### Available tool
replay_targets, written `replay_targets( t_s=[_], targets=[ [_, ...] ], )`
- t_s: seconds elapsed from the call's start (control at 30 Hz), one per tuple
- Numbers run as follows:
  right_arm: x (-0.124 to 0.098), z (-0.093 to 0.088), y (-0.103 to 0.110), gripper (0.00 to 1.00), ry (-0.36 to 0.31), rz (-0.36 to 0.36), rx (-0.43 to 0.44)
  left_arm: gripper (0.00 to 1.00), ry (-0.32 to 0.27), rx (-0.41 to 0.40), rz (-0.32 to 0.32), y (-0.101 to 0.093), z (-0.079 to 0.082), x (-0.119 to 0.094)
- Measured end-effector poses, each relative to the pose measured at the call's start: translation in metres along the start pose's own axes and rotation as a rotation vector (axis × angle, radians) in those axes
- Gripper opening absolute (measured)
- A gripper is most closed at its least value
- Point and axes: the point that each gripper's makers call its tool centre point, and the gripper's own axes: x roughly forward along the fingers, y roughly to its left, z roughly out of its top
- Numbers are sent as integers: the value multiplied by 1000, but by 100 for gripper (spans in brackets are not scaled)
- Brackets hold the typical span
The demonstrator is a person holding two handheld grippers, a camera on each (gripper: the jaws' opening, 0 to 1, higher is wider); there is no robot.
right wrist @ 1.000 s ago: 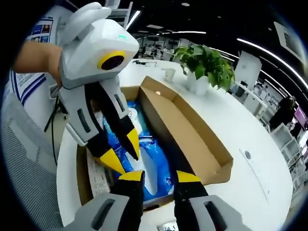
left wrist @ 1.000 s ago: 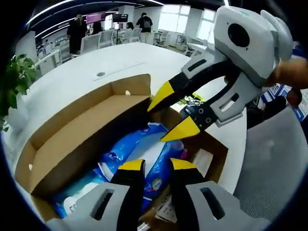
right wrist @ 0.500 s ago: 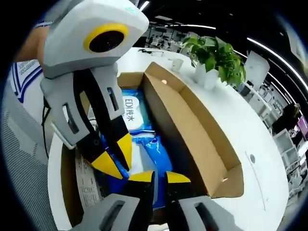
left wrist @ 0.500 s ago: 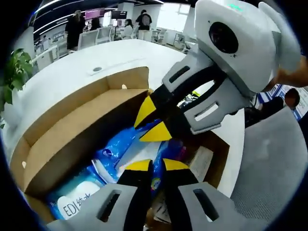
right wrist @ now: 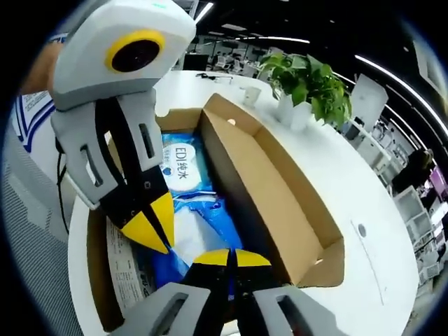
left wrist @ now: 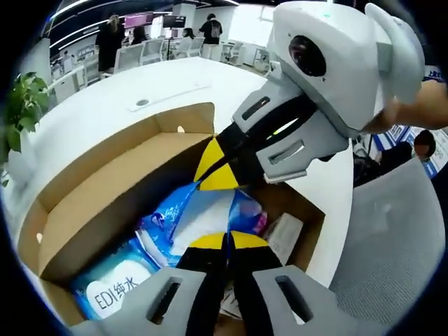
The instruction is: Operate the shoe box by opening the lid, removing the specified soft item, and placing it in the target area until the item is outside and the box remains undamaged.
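- Both grippers' jaws have drawn together over the last second: wide apart before, now the yellow tips nearly meet on the blue wrap, so both look clenched on it.
- Open brown cardboard shoe box [left wrist: 119, 175] on the white round table [left wrist: 105, 112]; its lid [right wrist: 280, 210] stands folded back along the long side, already off the contents. Box looks intact, no tears seen.
- Task item: soft blue-and-white plastic pack of wipes or tissue [left wrist: 203, 217], inside the box, lying on the bottom. Blue film at its middle is bunched up and raised compared with the earlier frames.
- Second flat white-and-blue pack printed "EDI" [right wrist: 178, 168] lies in the box end-on to it; more of it shows now than before.
- White printed paper sheet [left wrist: 283, 234] lies against the box's inner wall.
- Right gripper [right wrist: 231, 257], white body with black jaws and yellow tips, pinching the blue film at the pack's near end.
- Left gripper [left wrist: 225, 241], same build, pinching the film too; in the left gripper view the right one closes just beyond it.
- Handling guess: light, floppy, slick film; will sag and may slip or tear if held by film alone. Better to hold a gathered fold or sealed end seam, lift straight up clear of the cardboard walls.
- Green potted plant [right wrist: 308, 80] stands on the table beyond the lid, well apart.
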Motion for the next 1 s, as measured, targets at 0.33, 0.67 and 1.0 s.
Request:
replay_targets(
  t_s=[0.33,0.67,1.0],
  targets=[
    [-4,5,-2,0,-15,-1,12,0,3,9,6,-1,5,-8],
    [-8,12,-7,0,-34,-10,28,0,0,12,6,-2,11,-16],
    [-11,17,-9,0,-42,-13,32,0,-16,-5,5,-4,18,-29]
  ],
)
